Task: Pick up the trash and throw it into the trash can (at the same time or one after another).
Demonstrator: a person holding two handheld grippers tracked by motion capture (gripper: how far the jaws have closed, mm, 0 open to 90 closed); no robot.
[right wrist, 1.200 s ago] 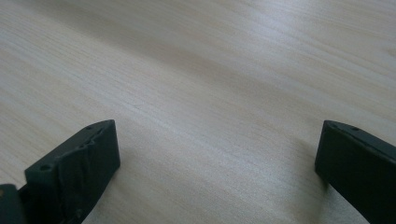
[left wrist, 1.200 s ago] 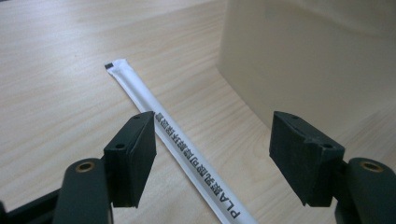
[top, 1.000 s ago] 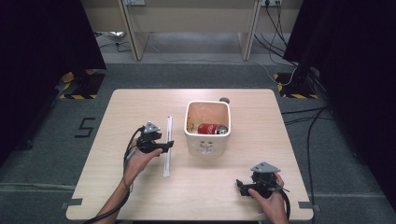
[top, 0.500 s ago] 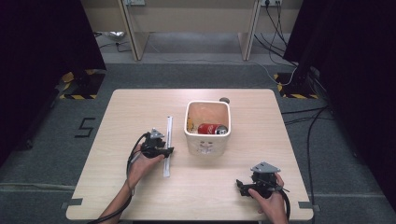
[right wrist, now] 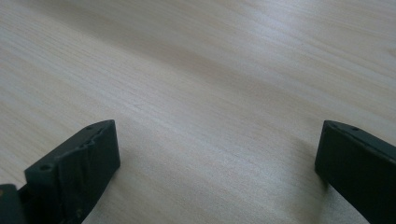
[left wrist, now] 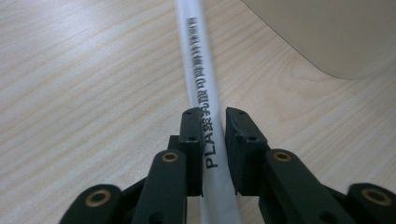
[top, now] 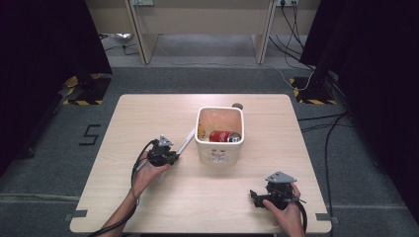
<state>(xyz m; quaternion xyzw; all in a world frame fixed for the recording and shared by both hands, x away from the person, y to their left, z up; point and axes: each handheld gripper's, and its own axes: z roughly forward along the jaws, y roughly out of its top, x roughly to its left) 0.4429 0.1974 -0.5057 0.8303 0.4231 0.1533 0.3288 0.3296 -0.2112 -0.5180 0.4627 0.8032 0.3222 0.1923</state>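
Left claw (left wrist: 210, 140) had just been closing and now pinched the white tube (left wrist: 198, 70) near its lower end, pads on both sides, printed "PLA" text running between them. In the high view the tube (top: 186, 141) lay slanted on the table (top: 148, 113), its far end just beside the white bin (top: 220, 153), which held a red can (top: 221, 136).

Step in hand, as judged: secure the tube for a lift, likely toward the bin. To do it well: keep the pinch square across the tube so it can't roll out, lift the gripped end first, mind the long free end swinging into the bin wall, and tip it upright before going over the rim. Grip sits far from the middle, so sag or pivot is the risk.

Pose: left hand (top: 150, 170) came in from bottom-left, forearm angled toward the bin, claw low and near level. Right claw (right wrist: 215, 158) was spread wide over bare wood; right hand (top: 281, 205) rested near the table's front right, well apart from the tube.
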